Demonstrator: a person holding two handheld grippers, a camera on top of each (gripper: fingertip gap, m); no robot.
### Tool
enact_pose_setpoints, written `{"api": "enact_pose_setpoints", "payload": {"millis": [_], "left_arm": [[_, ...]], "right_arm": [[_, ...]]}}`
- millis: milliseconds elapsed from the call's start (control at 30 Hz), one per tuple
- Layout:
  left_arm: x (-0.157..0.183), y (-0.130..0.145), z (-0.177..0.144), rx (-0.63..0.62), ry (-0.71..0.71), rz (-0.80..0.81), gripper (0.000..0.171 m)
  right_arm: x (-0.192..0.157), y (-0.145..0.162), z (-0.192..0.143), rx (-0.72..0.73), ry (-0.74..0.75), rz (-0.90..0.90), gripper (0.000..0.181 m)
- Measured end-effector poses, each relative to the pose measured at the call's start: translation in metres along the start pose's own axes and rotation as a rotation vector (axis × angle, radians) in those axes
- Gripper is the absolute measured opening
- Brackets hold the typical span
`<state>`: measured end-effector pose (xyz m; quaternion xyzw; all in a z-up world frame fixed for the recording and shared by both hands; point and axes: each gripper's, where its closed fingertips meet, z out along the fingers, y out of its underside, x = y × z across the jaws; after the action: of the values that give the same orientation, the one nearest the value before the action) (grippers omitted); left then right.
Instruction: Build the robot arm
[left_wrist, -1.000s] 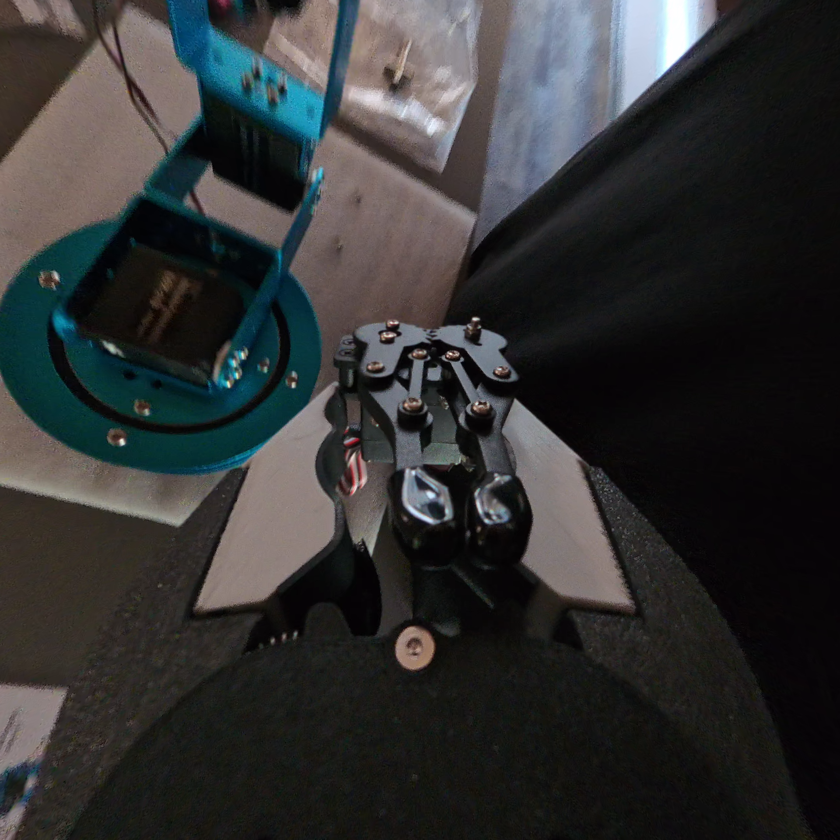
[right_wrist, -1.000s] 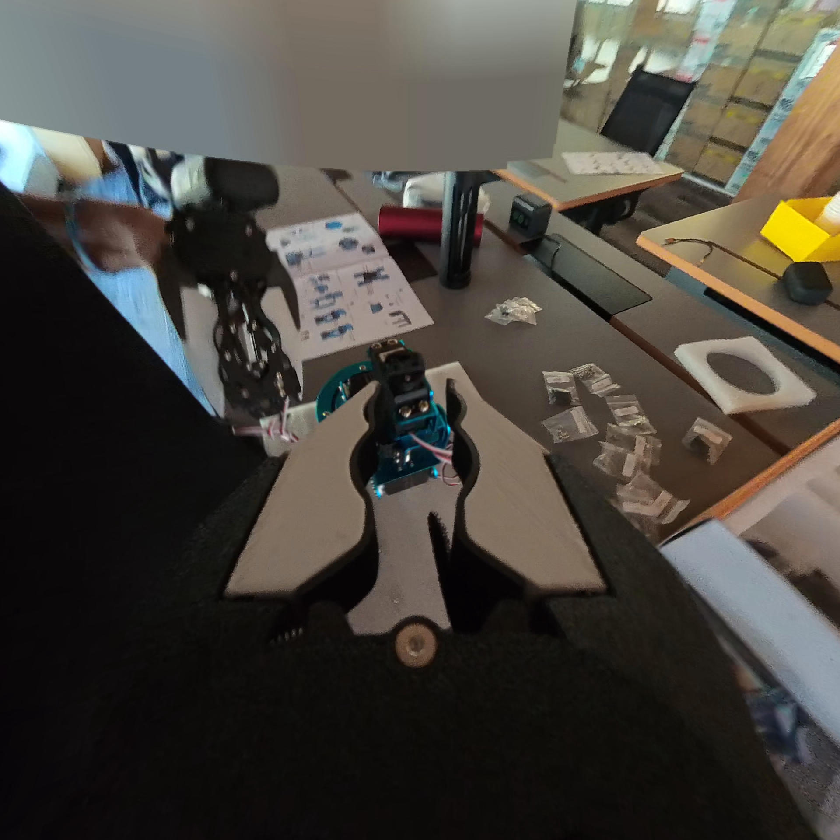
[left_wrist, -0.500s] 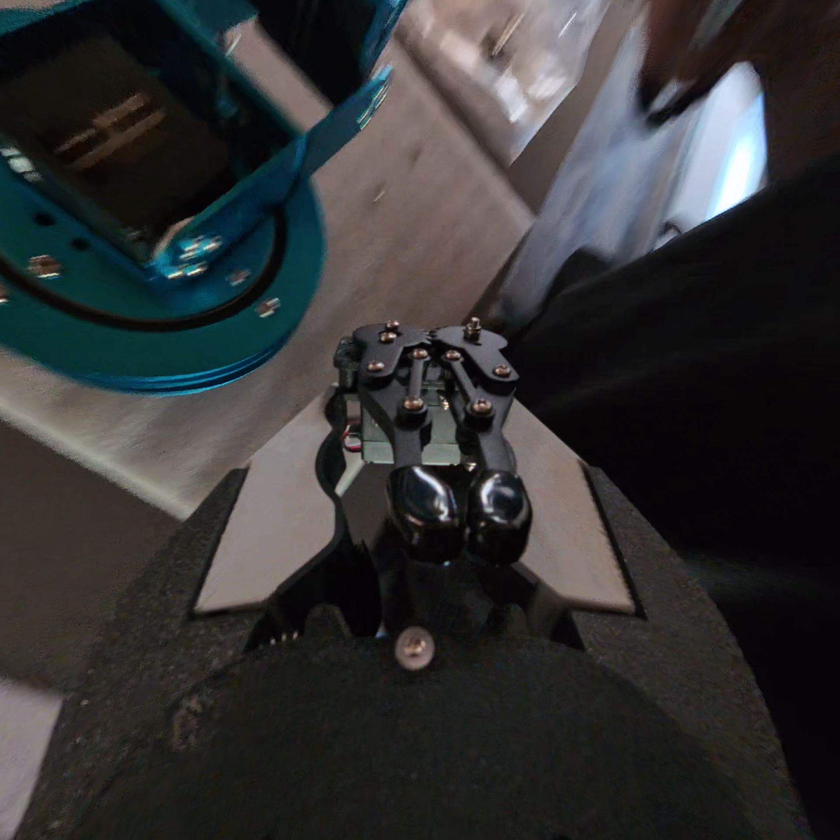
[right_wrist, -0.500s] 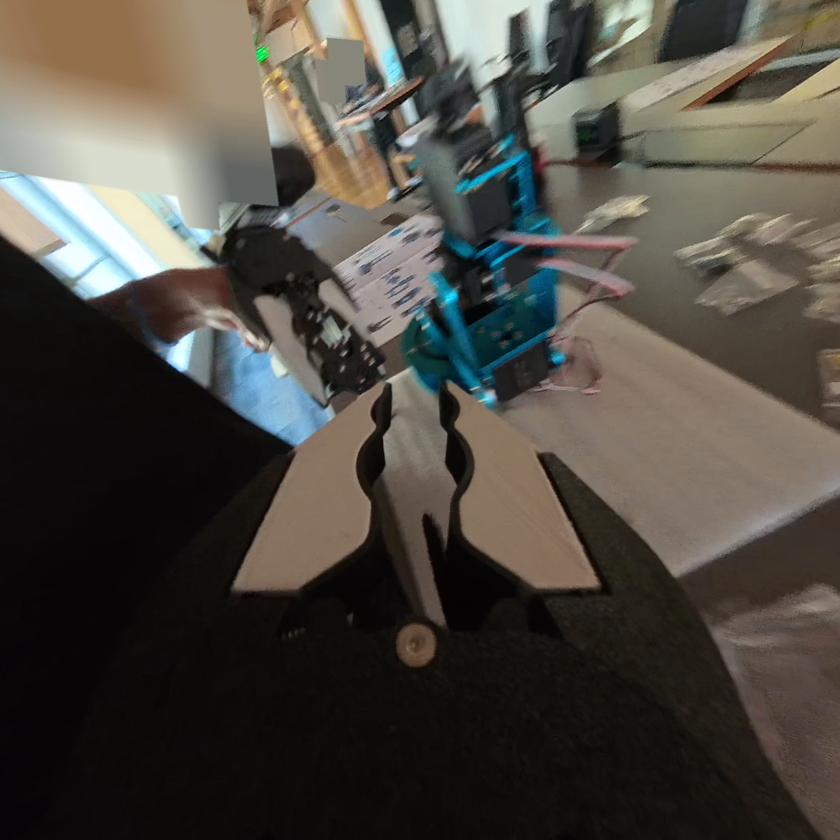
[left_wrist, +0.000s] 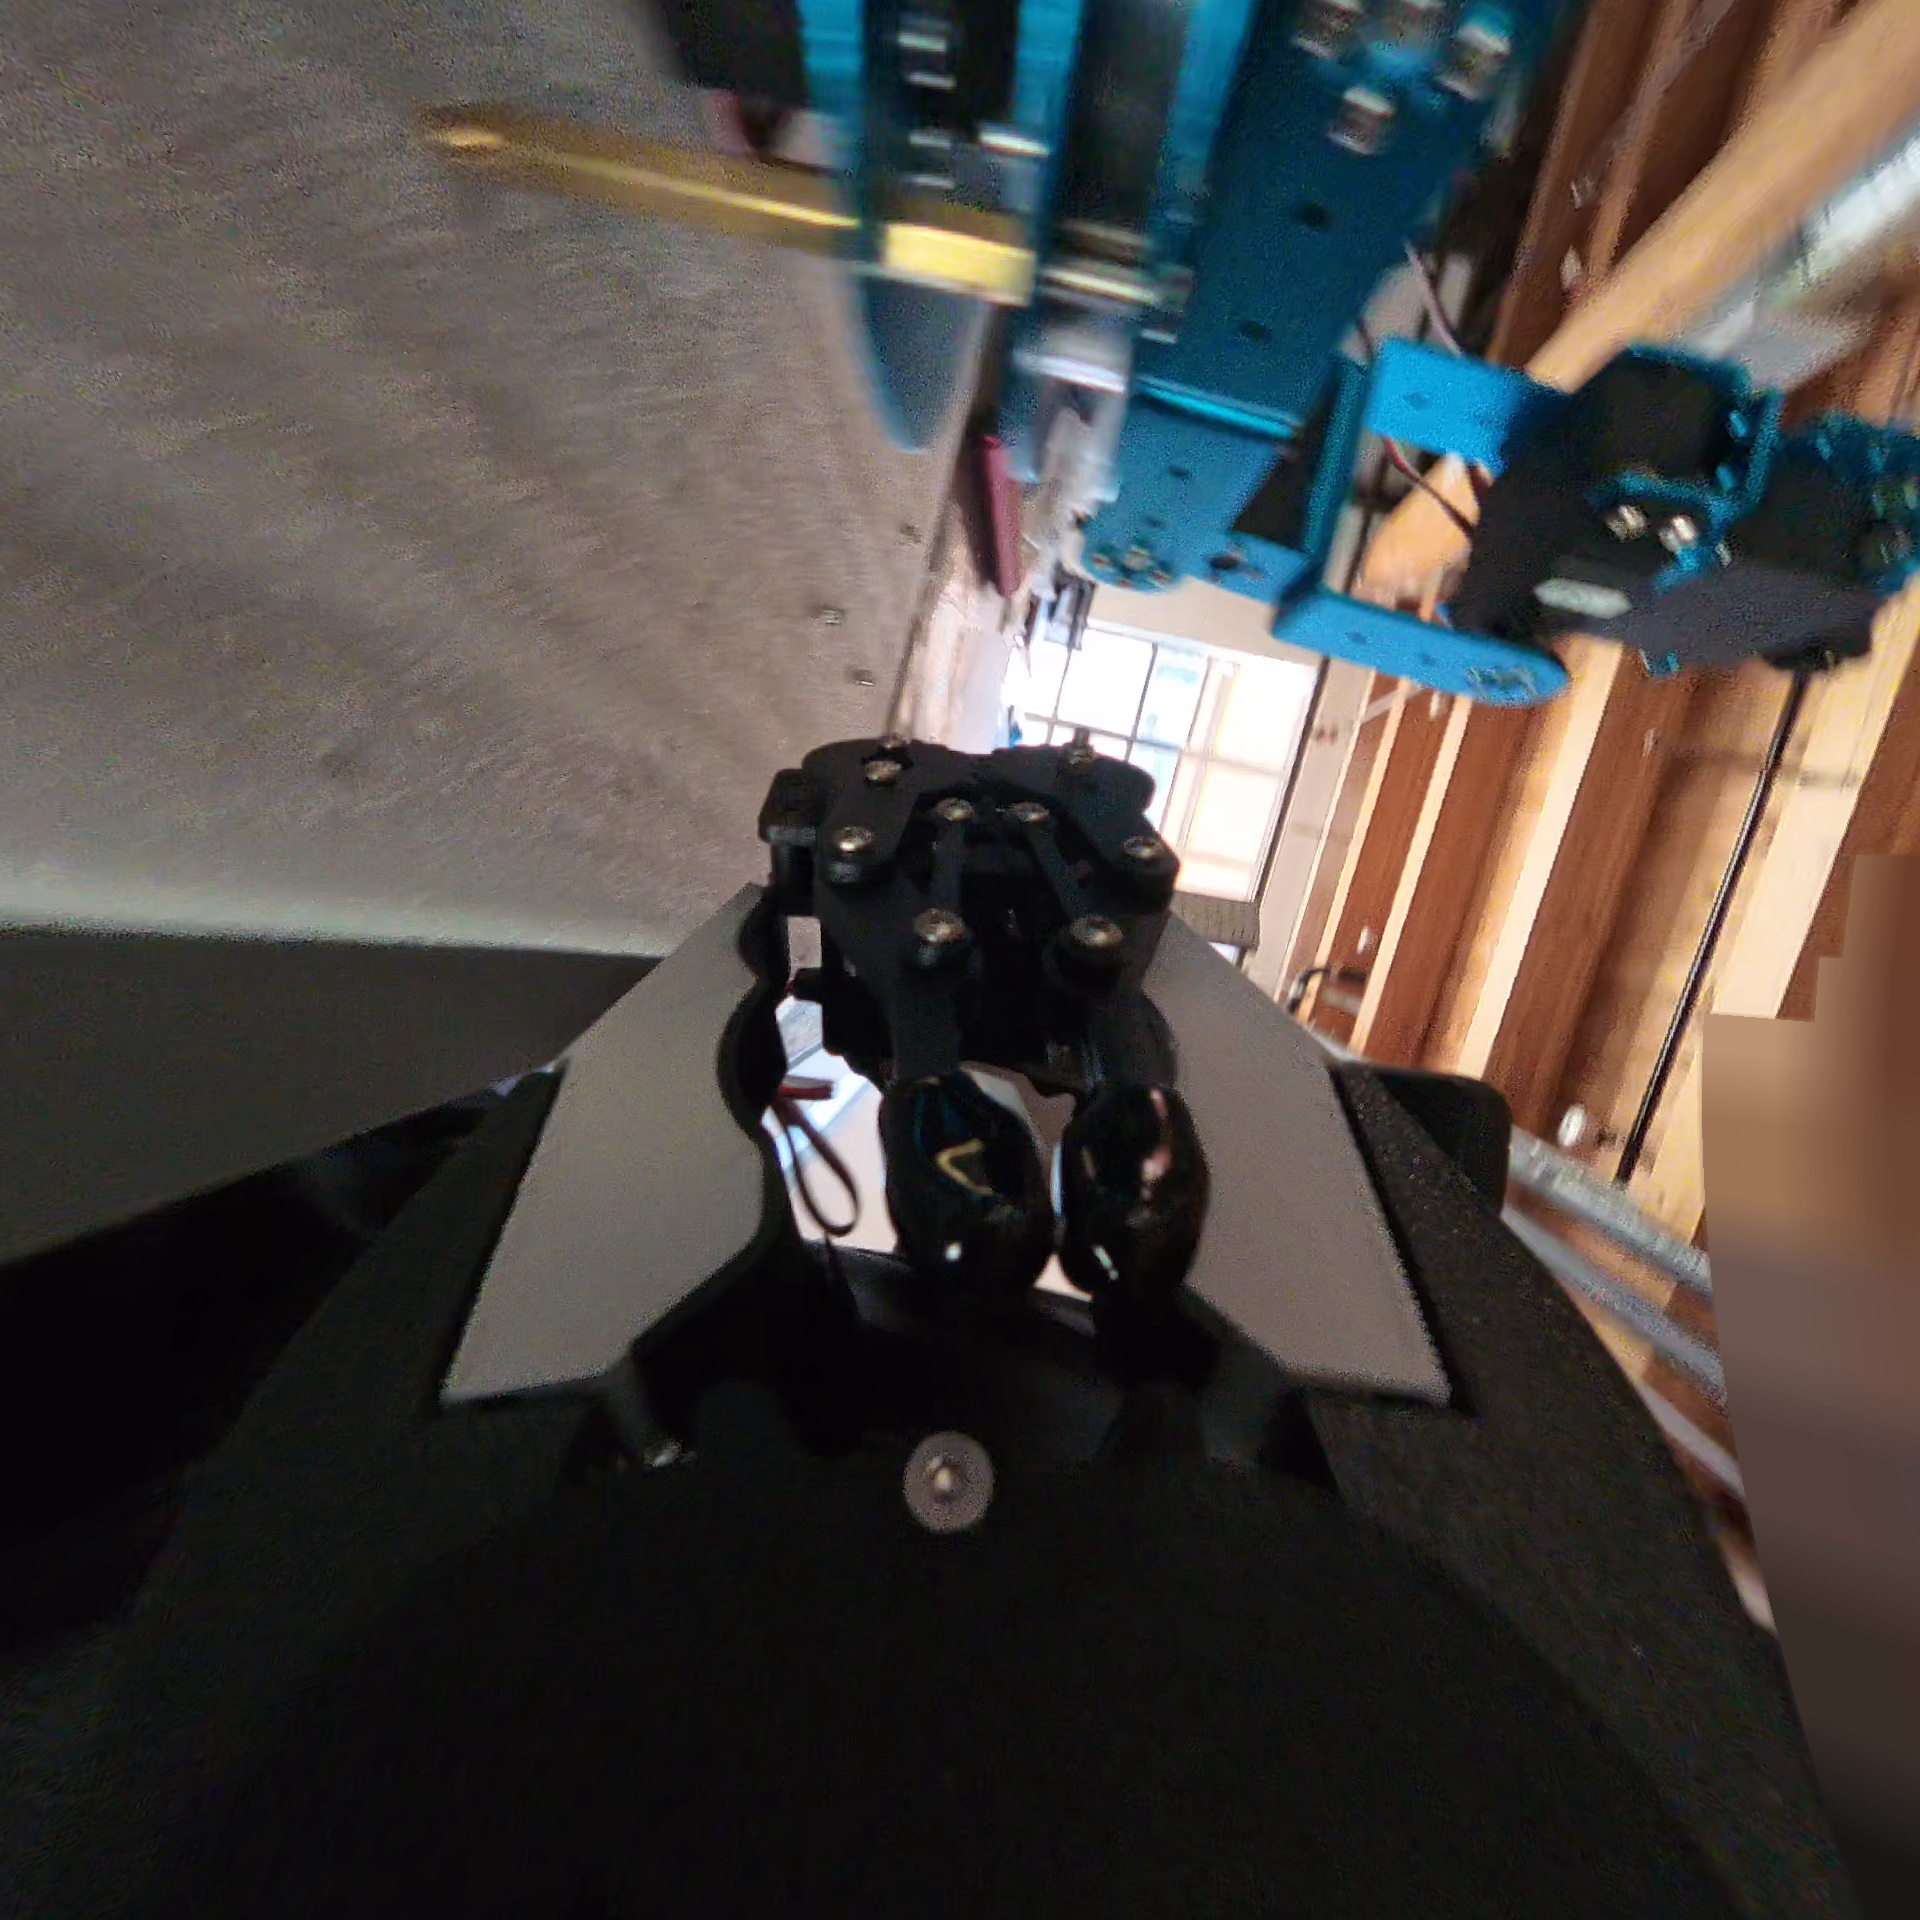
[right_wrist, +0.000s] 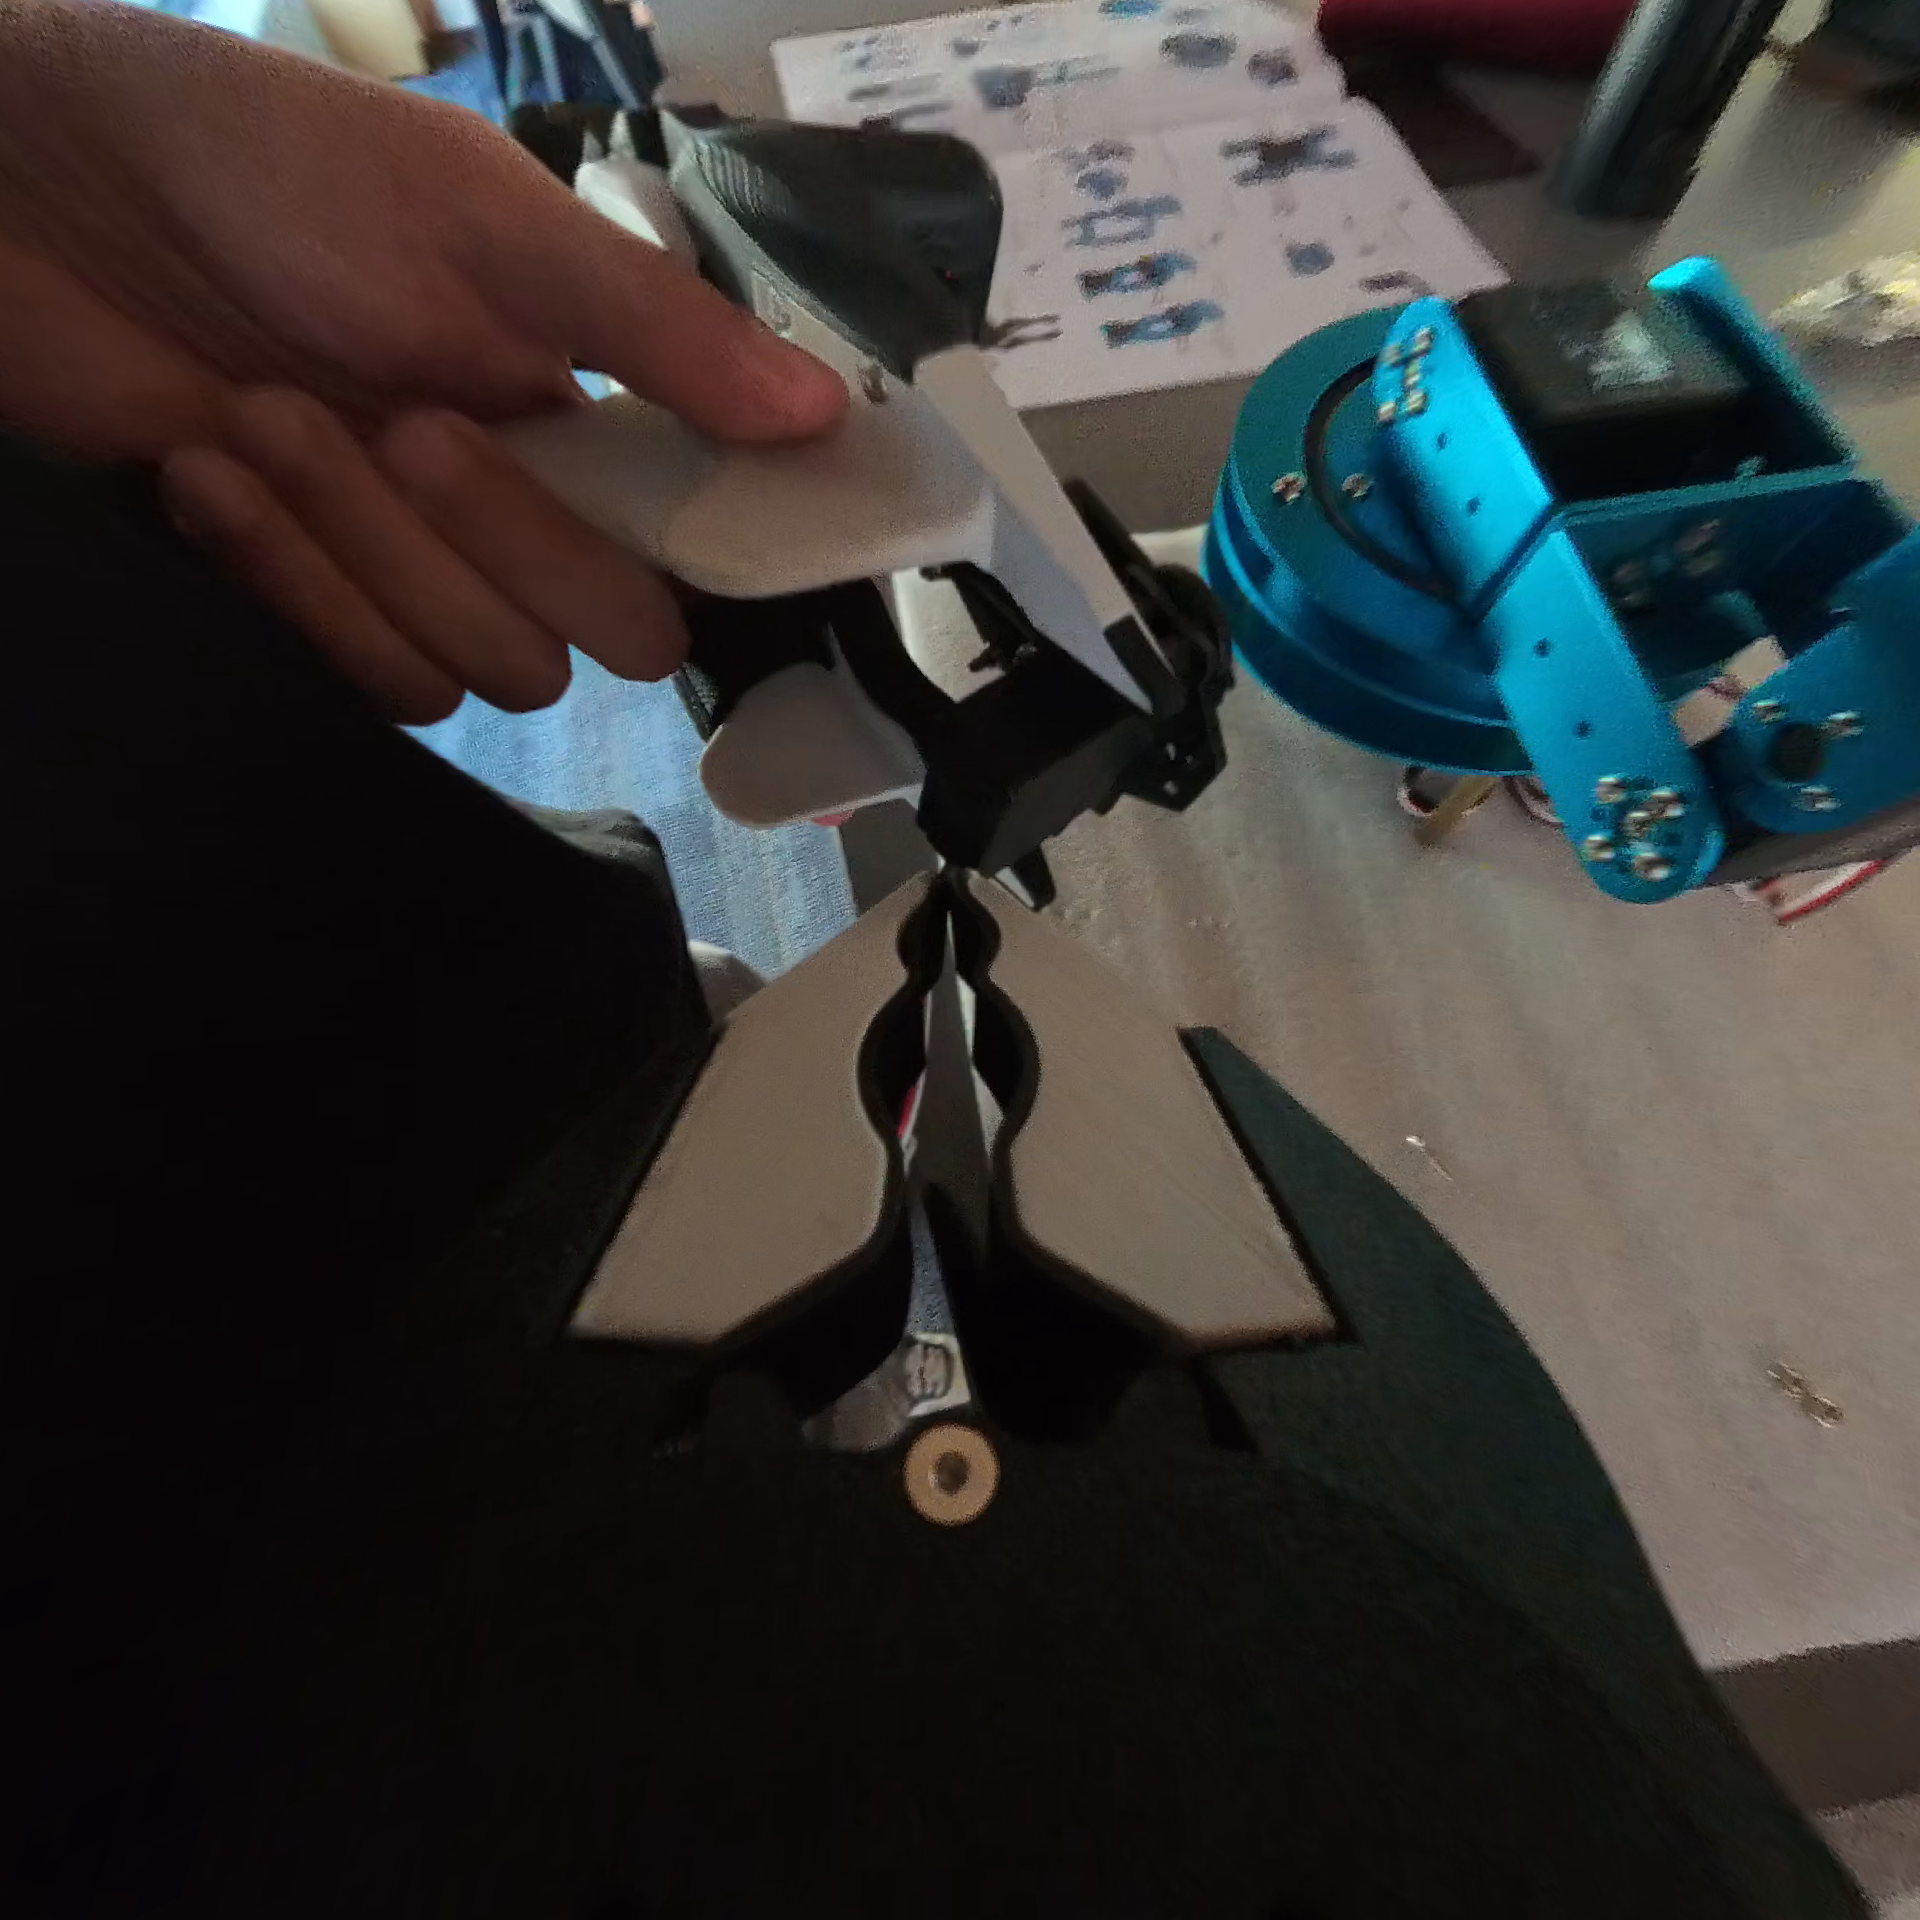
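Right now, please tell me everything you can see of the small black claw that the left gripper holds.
The claw is a small black mechanism of flat plates and link bars that look like metal, joined by many silver screws. Two glossy black rounded tips sit close together at the end nearer the camera. It sits between the fingers of the left gripper, which press its sides. Thin red wire hangs beside it. In the right wrist view, the same claw hangs above the pale mat, near the blue arm.

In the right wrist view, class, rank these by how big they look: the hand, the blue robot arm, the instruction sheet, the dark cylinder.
1. Hand, though it is nearest the camera, so this is unsure.
2. Blue robot arm.
3. Instruction sheet.
4. Dark cylinder, cut off by the frame.
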<state>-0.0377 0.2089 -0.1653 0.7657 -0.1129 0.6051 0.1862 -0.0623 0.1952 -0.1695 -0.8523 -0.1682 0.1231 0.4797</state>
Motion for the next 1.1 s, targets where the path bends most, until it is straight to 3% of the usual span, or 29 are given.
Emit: {"api": "enact_pose_setpoints", "payload": {"millis": [133,333,467,533,633,733,1033,1100], "left_arm": [[-0.018,-0.004,-0.003,0.024,-0.022,-0.166,0.062],[-0.018,-0.026,-0.004,0.026,-0.016,-0.204,0.063],[-0.020,-0.035,-0.003,0.049,0.006,-0.195,0.063],[-0.024,-0.034,-0.004,0.071,0.016,-0.194,0.062],[-0.022,-0.035,-0.005,0.110,0.075,-0.213,0.063],[-0.021,-0.036,-0.005,0.113,0.095,-0.220,0.063],[-0.019,-0.032,-0.008,0.030,0.130,-0.222,0.063],[-0.019,-0.027,-0.009,-0.028,0.120,-0.214,0.063]], "right_arm": [[0.001,-0.012,0.002,0.032,-0.050,0.029,0.000],[0.017,-0.019,0.016,0.065,-0.001,0.072,0.010],[0.024,-0.019,0.023,0.059,0.121,0.078,0.014],[0.032,-0.013,0.021,0.067,0.218,0.161,0.031],[0.037,-0.012,0.021,0.091,0.305,0.260,0.031],[0.031,-0.020,0.038,0.082,0.292,0.299,0.032],[0.025,-0.017,0.054,-0.031,0.561,0.388,0.045],[0.032,-0.011,0.053,-0.113,0.668,0.320,0.032]]}}
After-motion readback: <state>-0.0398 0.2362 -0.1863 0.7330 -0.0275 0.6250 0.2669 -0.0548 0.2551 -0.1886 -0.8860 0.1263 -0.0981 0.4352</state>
